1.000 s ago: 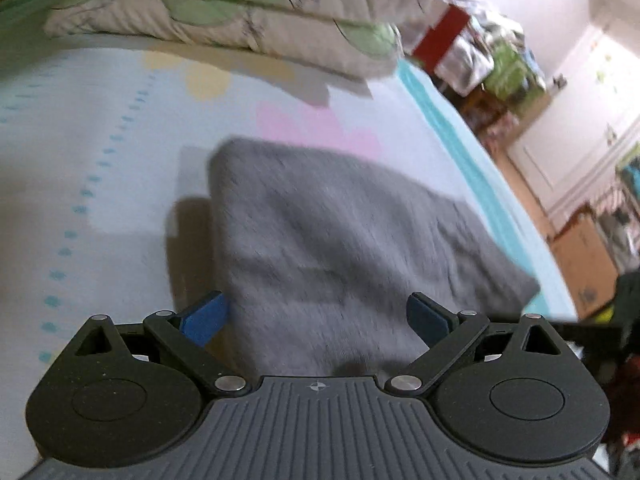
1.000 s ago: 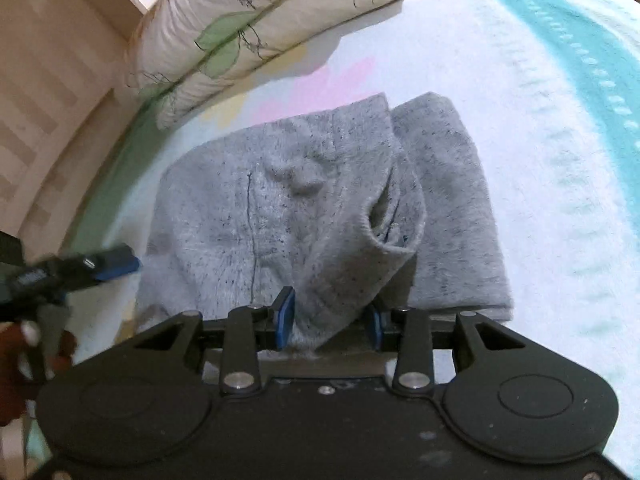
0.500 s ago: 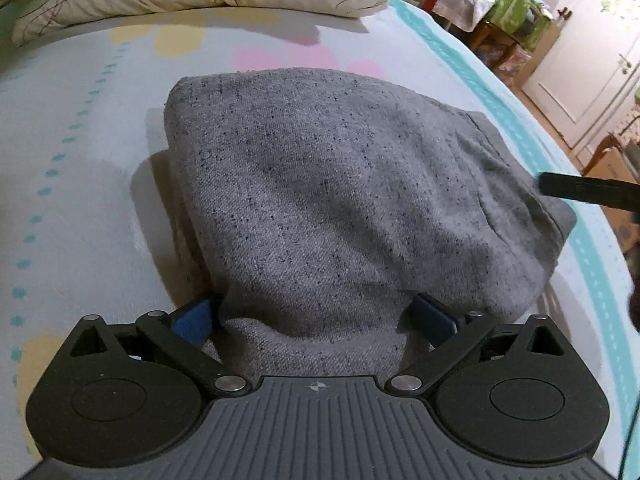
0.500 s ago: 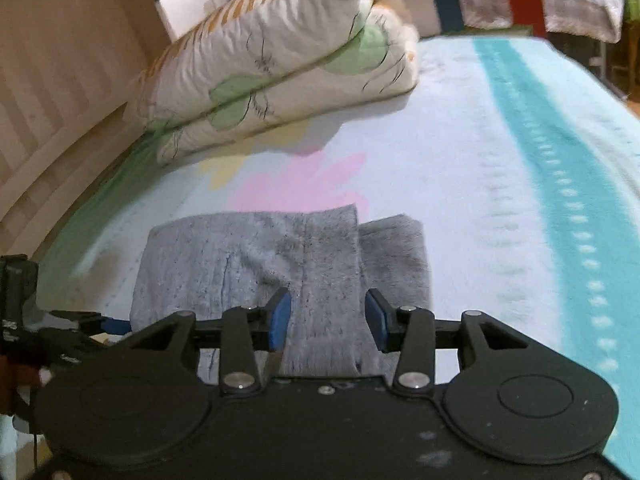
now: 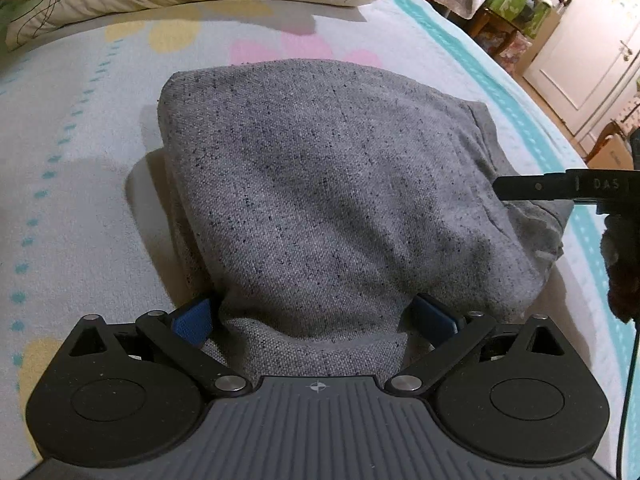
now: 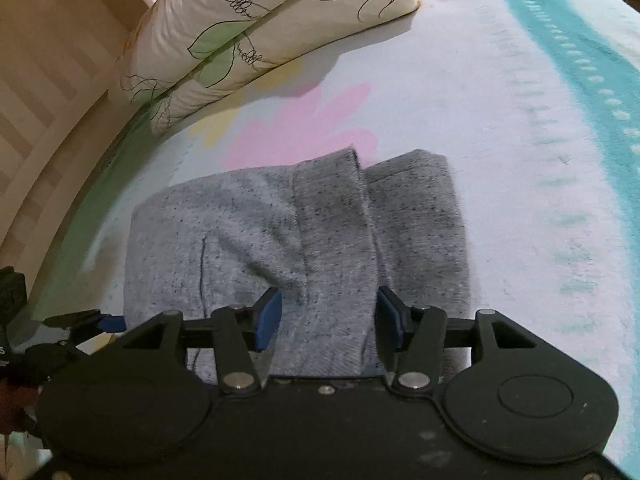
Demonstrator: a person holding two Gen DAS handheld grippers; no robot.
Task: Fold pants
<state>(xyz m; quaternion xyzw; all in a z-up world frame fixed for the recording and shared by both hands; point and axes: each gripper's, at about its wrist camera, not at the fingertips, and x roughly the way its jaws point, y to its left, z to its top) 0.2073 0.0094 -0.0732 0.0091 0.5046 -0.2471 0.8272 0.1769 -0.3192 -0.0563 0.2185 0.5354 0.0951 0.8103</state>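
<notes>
The grey speckled pants (image 5: 332,200) lie folded into a thick bundle on the bed; they also show in the right wrist view (image 6: 304,232). My left gripper (image 5: 316,316) is open, its blue pads either side of the bundle's near edge. My right gripper (image 6: 328,316) is open, its pads wide apart with the cloth's near edge between them; its tip (image 5: 532,188) shows at the bundle's right side in the left wrist view. The left gripper (image 6: 92,322) appears at the bundle's left edge in the right wrist view.
The bed sheet (image 5: 80,128) is pale with pink and yellow flowers and a teal stripe (image 6: 568,40). Two leaf-print pillows (image 6: 256,28) are stacked at the head of the bed. A wooden headboard (image 6: 44,92) stands at left. Furniture and a door (image 5: 580,52) lie beyond the bed.
Both grippers came down to the bundle's near edges. The right gripper's pads opened wider. The raised cloth flap settled flat onto the bundle.
</notes>
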